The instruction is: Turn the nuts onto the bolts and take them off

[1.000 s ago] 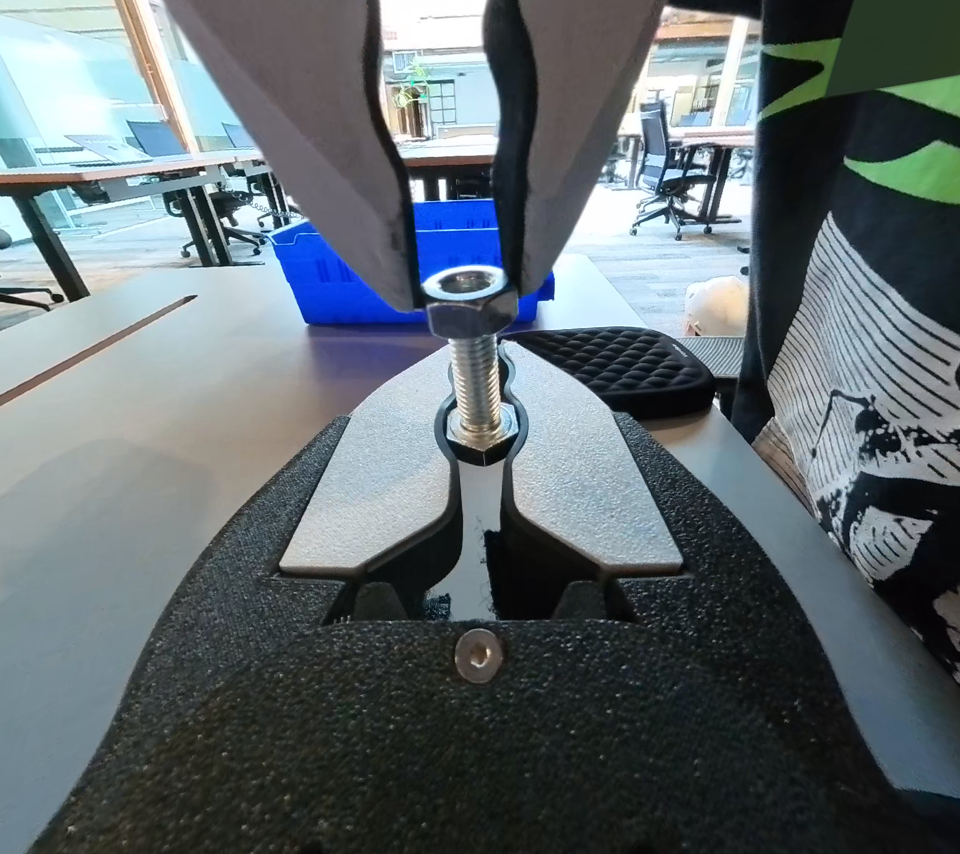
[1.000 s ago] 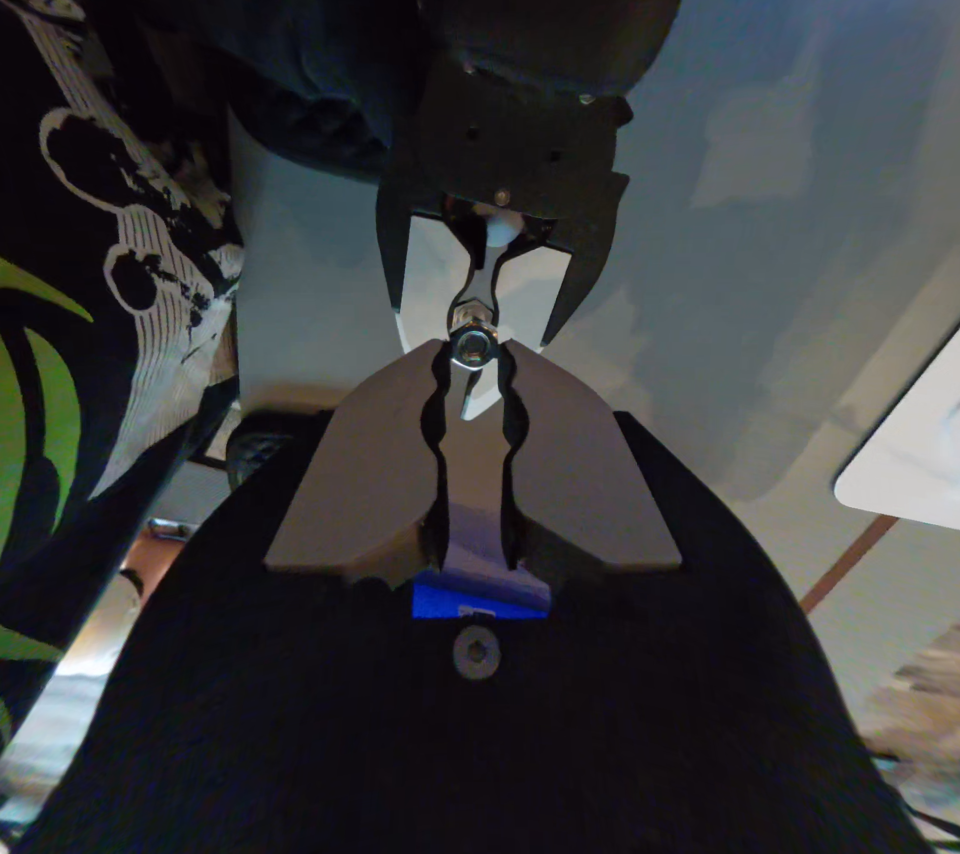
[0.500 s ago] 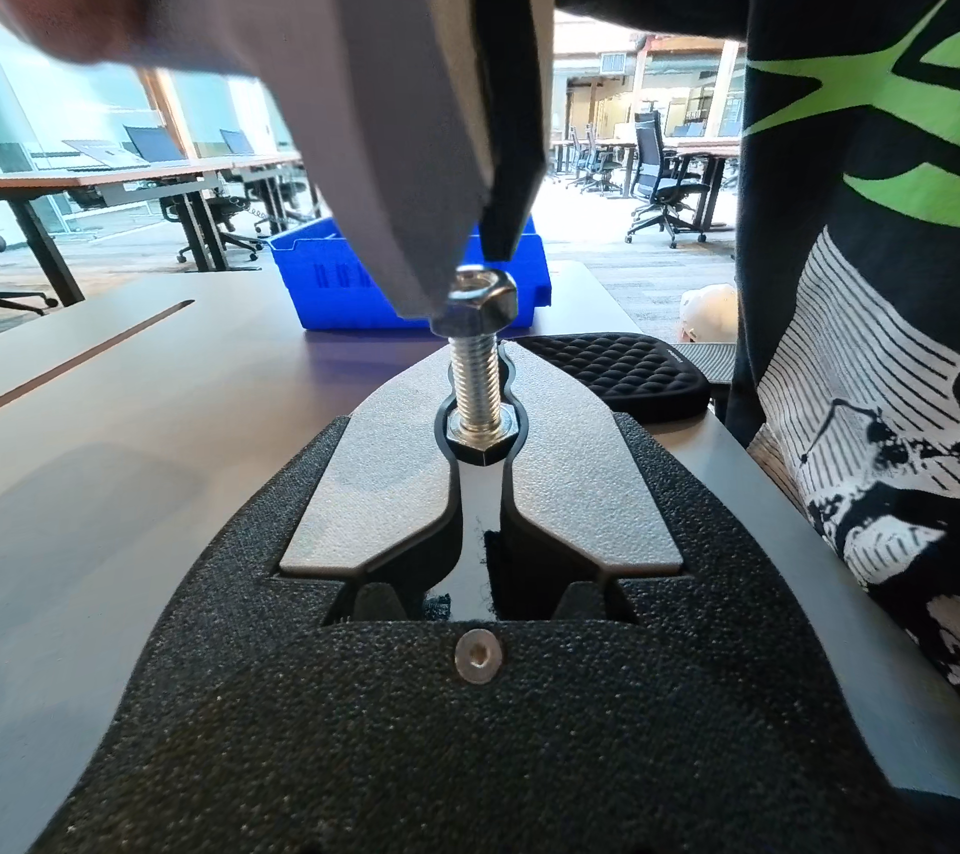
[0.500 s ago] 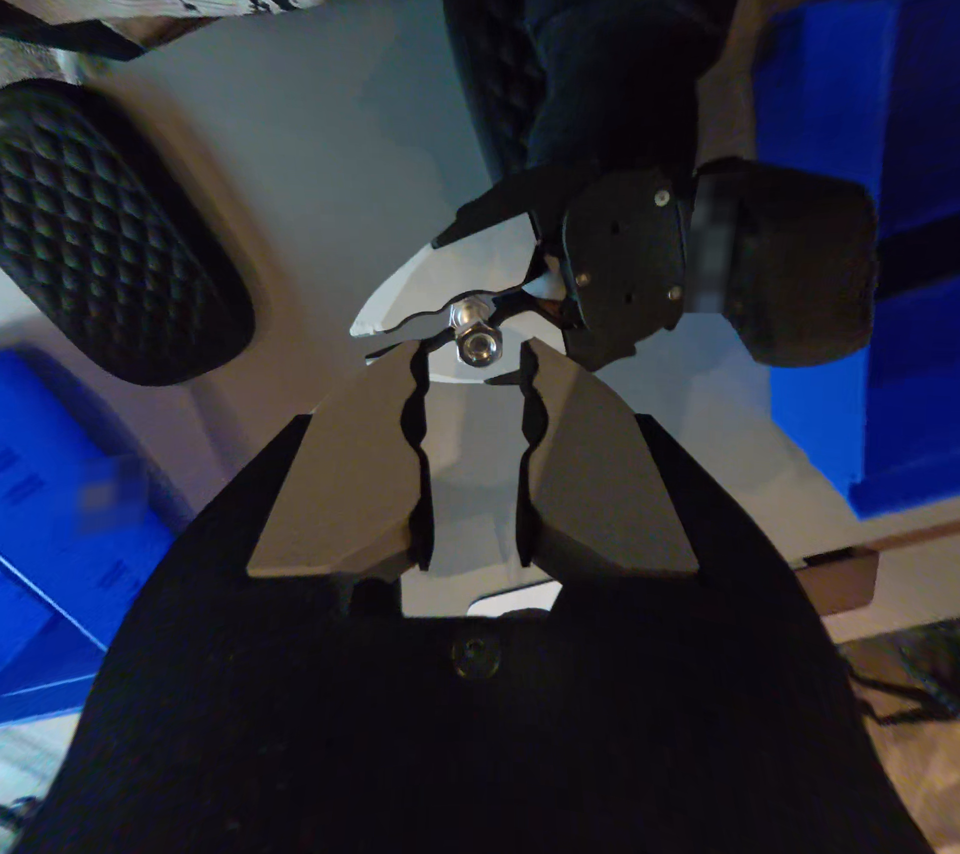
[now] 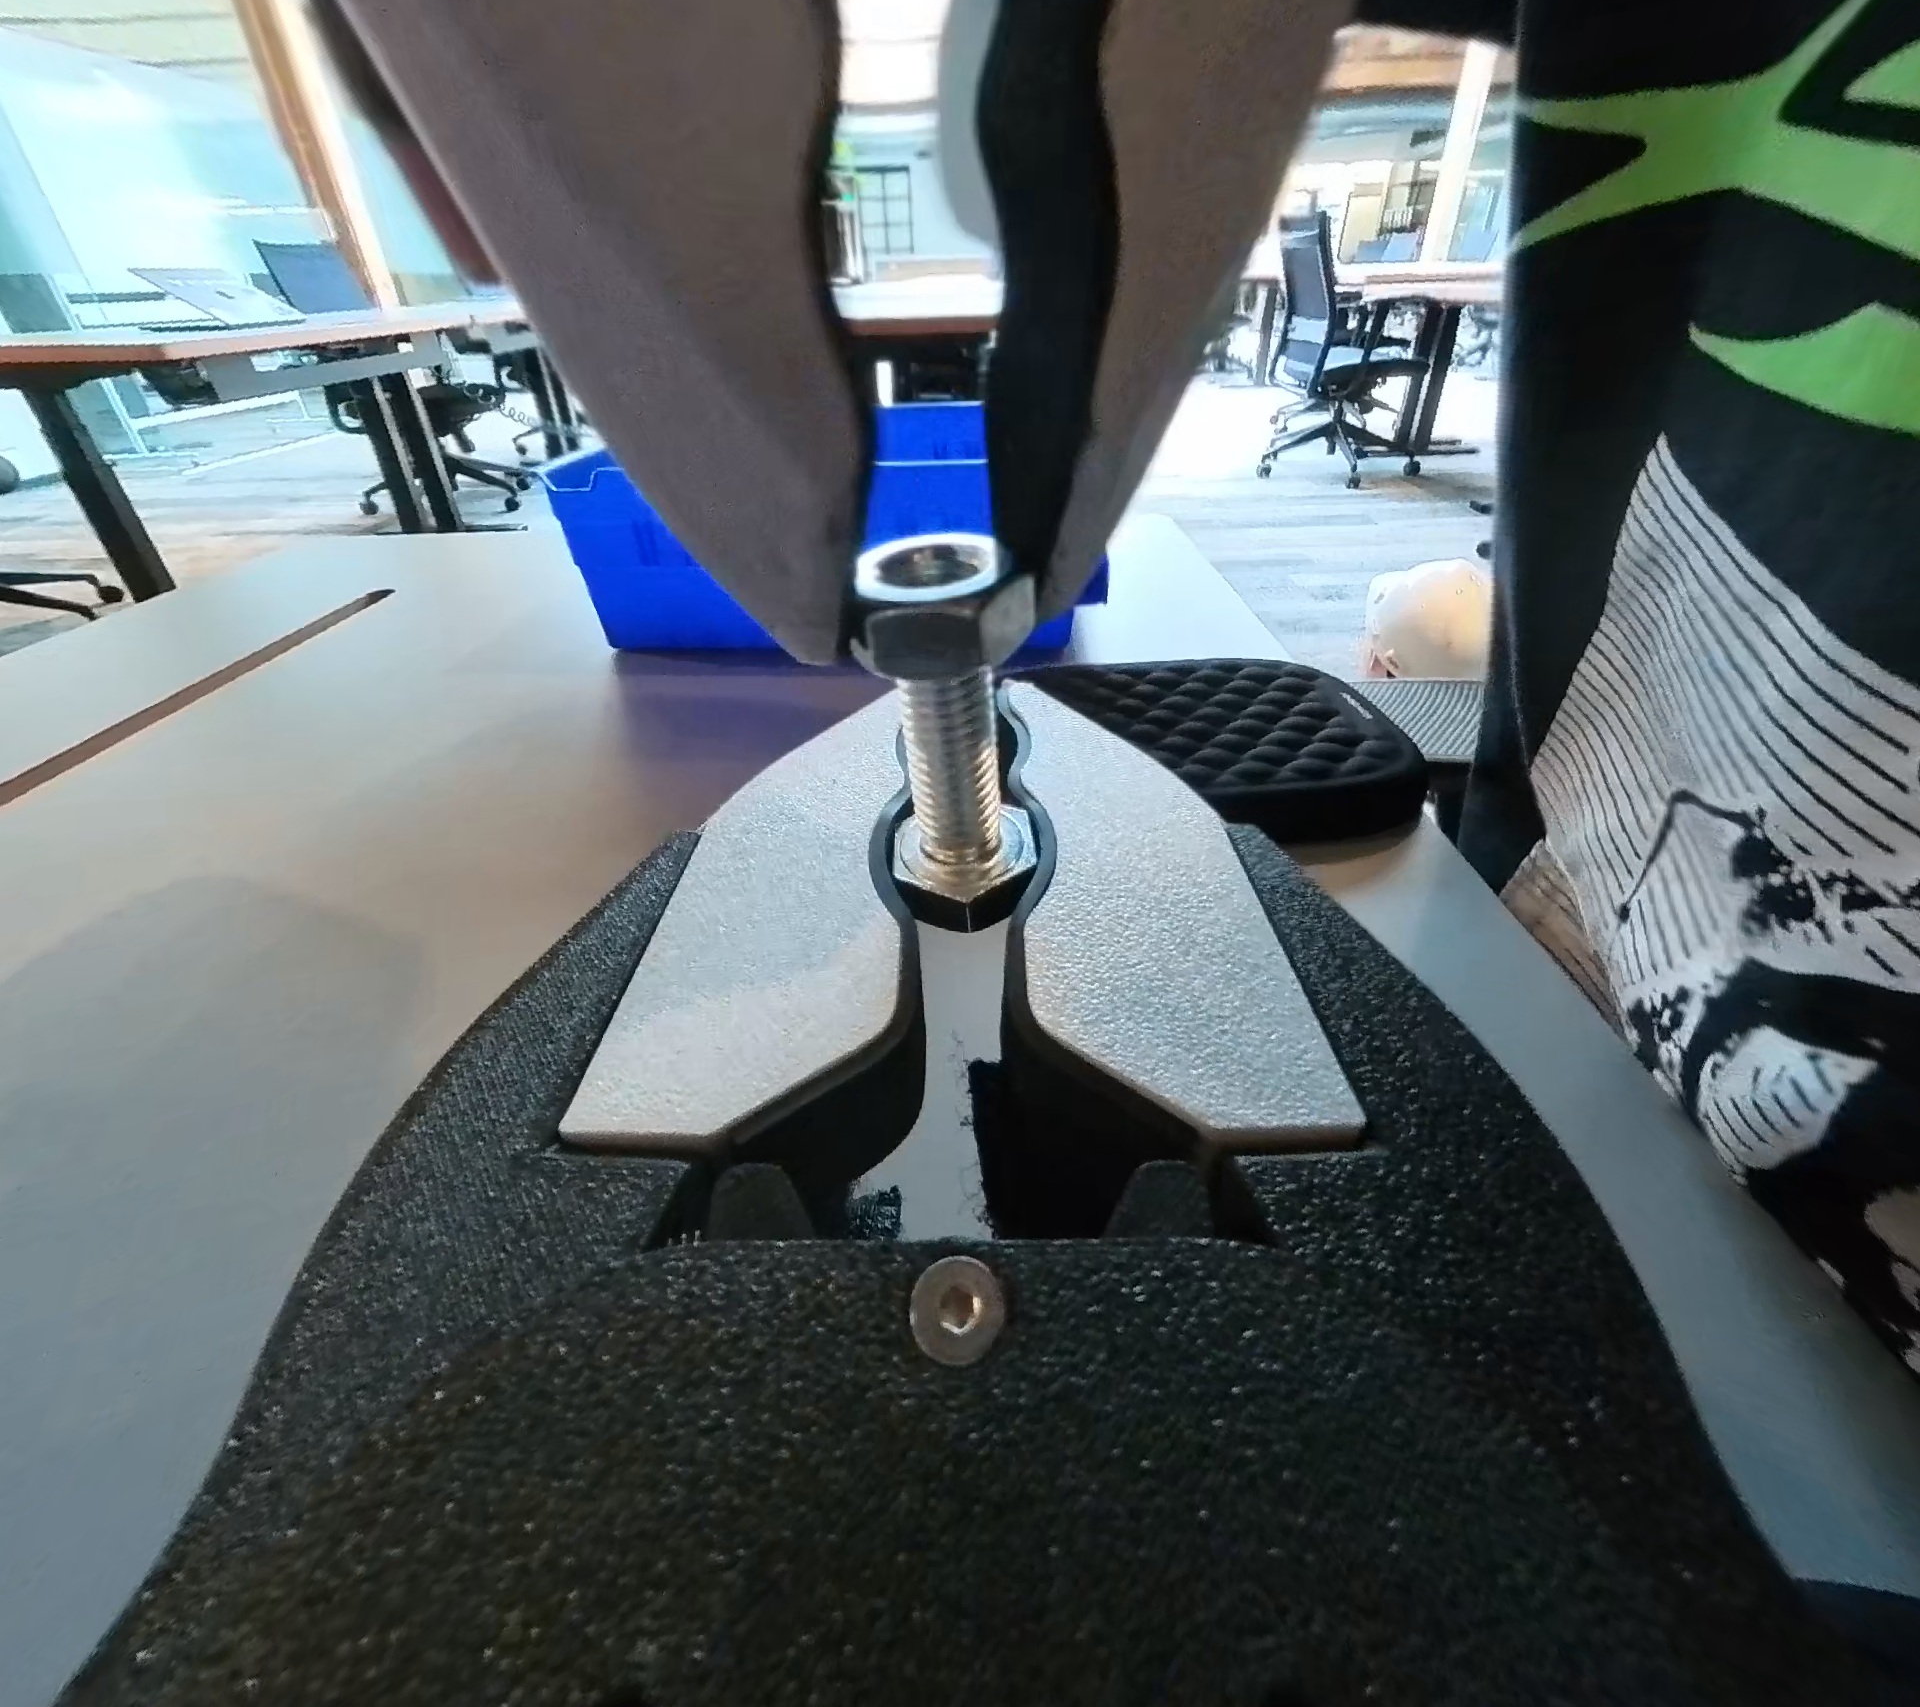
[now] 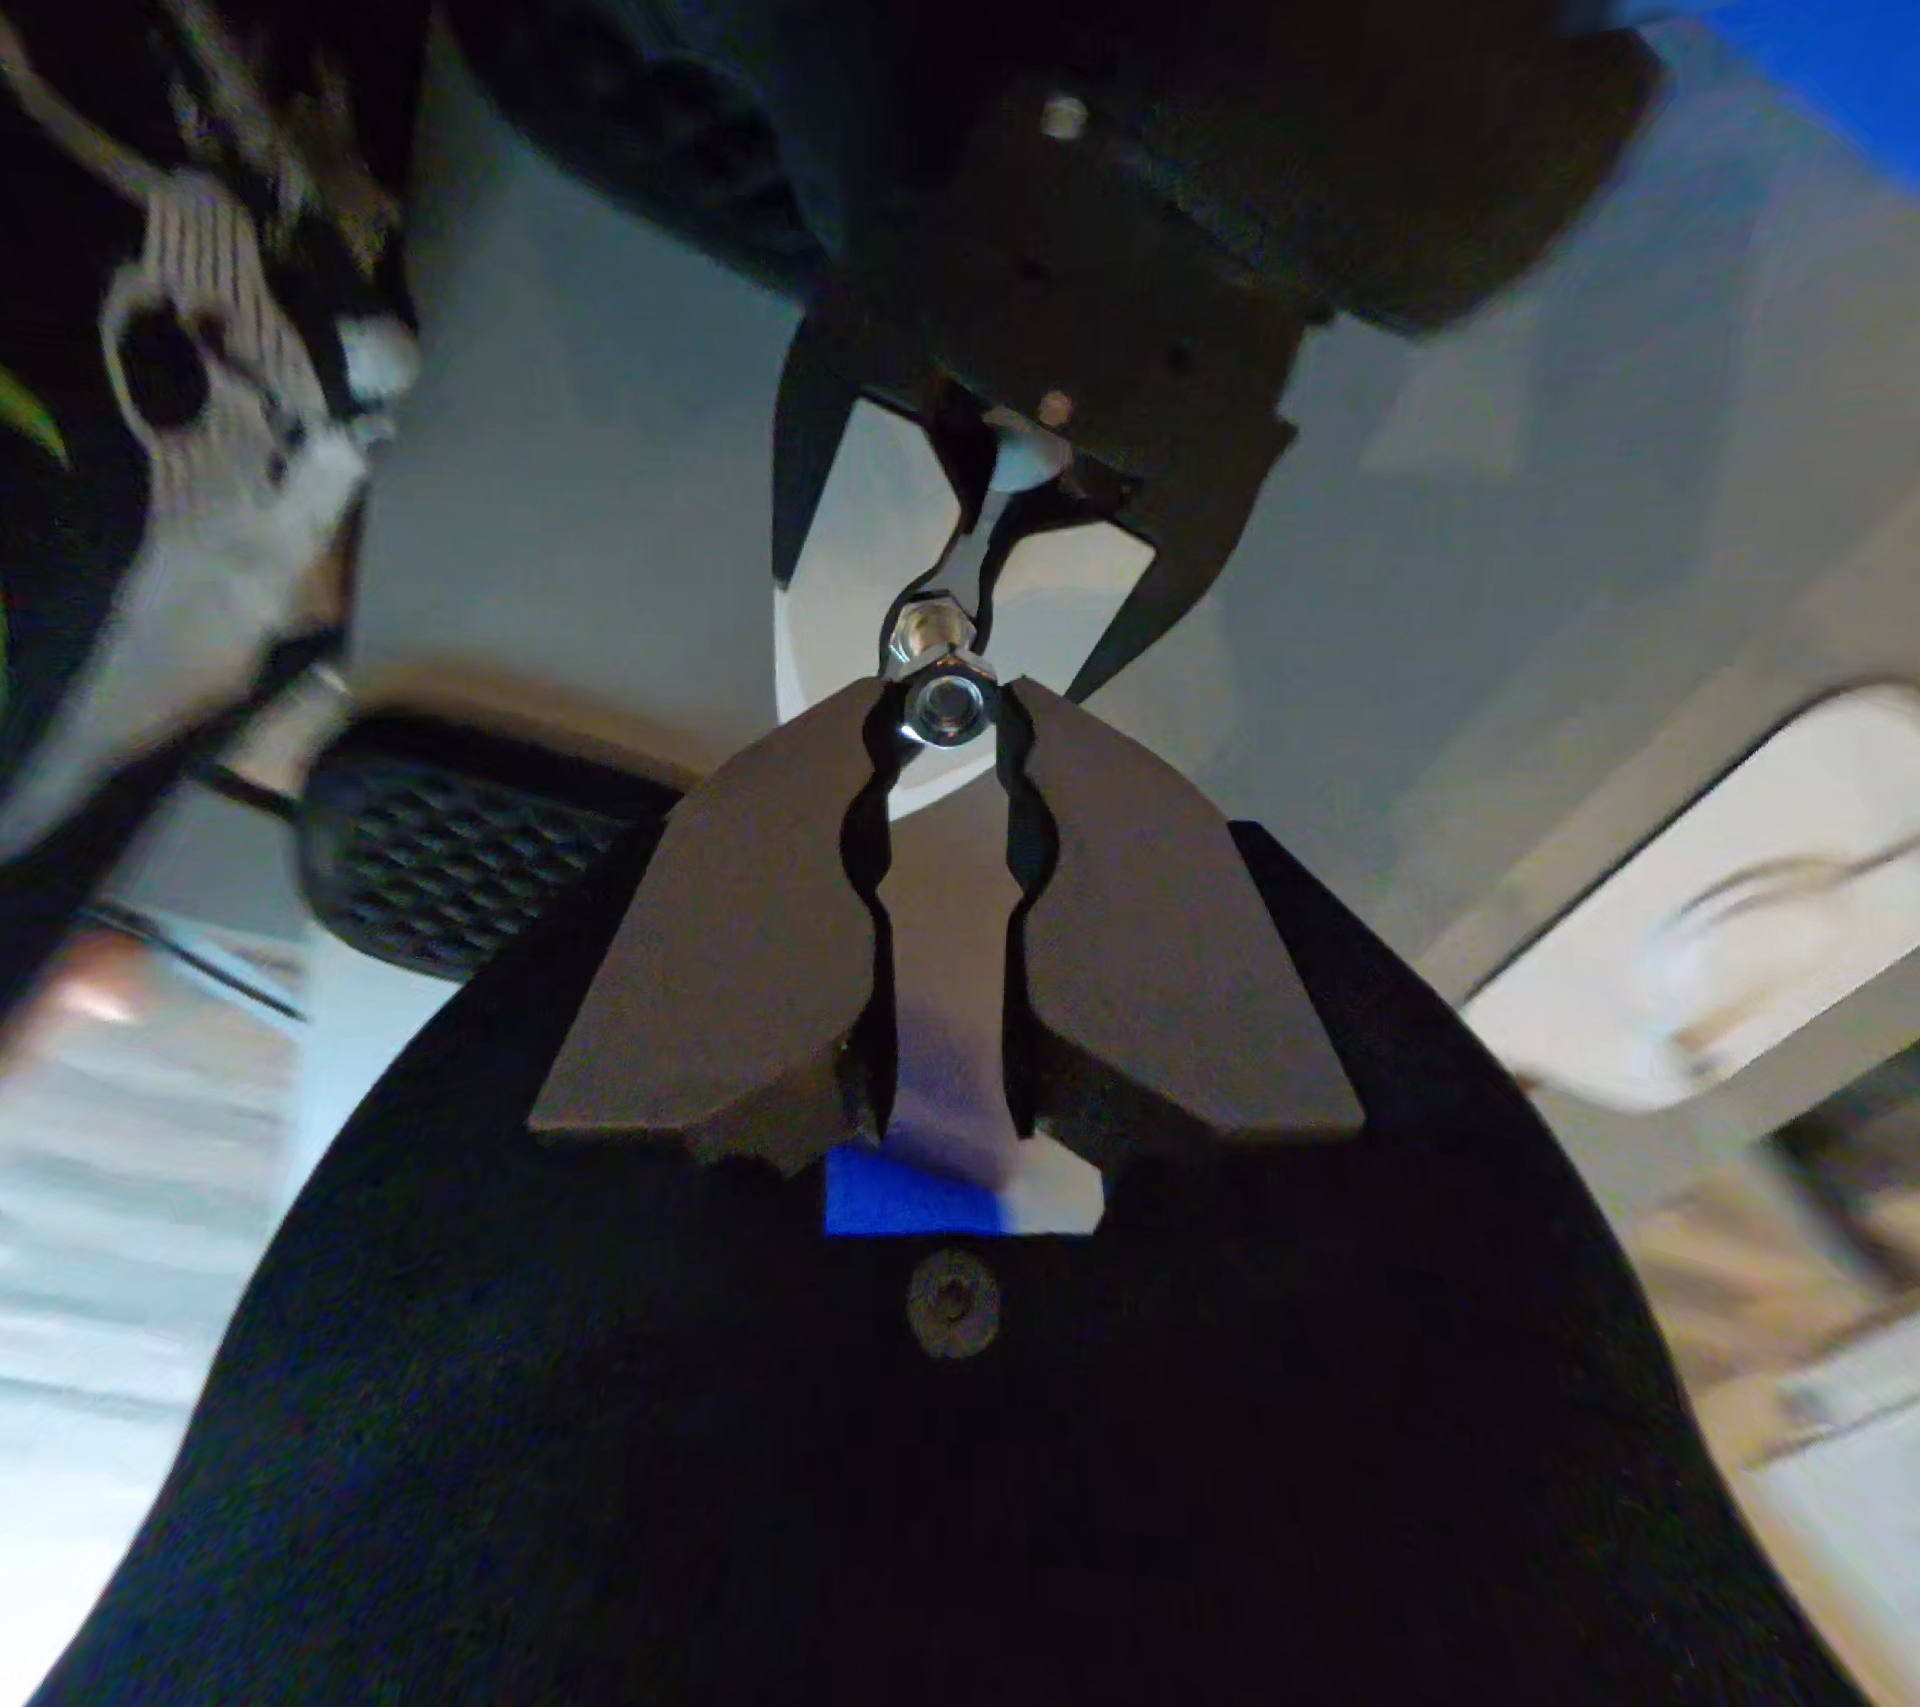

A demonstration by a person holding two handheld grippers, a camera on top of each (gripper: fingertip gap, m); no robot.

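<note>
On the upright bolt (image 5: 951, 774), an unmarked nut (image 5: 940, 606).

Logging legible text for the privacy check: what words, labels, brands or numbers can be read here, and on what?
Nothing can be read in either view.
Blue bin: faint moulded marks on its wall, too small to read.
Black wrist rest: tiny pale mark at its edge, too small to read.
Shirt: printed graphic only, no letters seen.
Nut and bolt: no markings visible.
</note>
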